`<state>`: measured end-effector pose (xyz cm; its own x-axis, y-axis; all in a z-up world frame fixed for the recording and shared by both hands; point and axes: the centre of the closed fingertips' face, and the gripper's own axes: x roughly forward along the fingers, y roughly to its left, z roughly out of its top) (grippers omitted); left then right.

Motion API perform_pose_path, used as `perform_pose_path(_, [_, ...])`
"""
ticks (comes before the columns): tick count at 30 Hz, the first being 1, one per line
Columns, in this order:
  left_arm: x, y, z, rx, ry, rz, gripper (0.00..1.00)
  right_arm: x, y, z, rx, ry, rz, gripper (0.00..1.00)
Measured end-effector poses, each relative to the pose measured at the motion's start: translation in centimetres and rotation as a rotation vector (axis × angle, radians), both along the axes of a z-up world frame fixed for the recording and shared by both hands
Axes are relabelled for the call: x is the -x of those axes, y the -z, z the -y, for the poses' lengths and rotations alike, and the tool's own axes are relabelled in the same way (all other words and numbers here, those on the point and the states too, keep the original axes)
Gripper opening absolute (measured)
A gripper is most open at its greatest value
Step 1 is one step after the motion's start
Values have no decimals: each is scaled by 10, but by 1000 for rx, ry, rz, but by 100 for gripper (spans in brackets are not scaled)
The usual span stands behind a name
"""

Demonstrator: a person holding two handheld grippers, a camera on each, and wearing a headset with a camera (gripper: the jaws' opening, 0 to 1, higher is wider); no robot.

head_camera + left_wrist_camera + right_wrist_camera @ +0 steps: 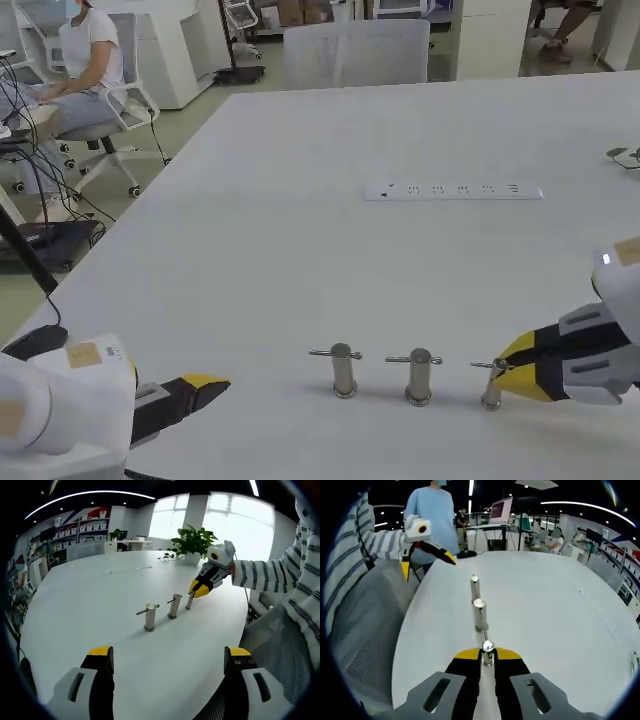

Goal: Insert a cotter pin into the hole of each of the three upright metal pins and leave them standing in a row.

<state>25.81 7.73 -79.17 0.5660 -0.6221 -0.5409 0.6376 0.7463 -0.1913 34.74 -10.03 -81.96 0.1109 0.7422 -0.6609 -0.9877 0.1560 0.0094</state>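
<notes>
Three upright metal pins stand in a row near the table's front edge: left pin (343, 372), middle pin (419, 377), right pin (491, 388). A cotter pin (322, 353) pokes sideways through the left pin, and another cotter pin (398, 359) through the middle one. A short metal tip (480, 365) shows at the right pin's top. My right gripper (505, 374) (487, 655) is shut on the right pin's head (487, 647). My left gripper (210, 385) (167, 652) hangs open and empty, well to the left of the row (149, 616).
A white power strip (455, 191) lies mid-table behind the pins. A small dark object (625, 156) sits at the far right edge. Office chairs and a seated person (85, 60) are beyond the table's left side. A potted plant (192, 542) stands on the table.
</notes>
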Motion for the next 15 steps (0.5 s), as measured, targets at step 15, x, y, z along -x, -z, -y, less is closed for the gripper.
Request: perform_pose_path(15, [0,-3,1,-4,-5,-3,91,4,-3,4,-35,-4,-4,10])
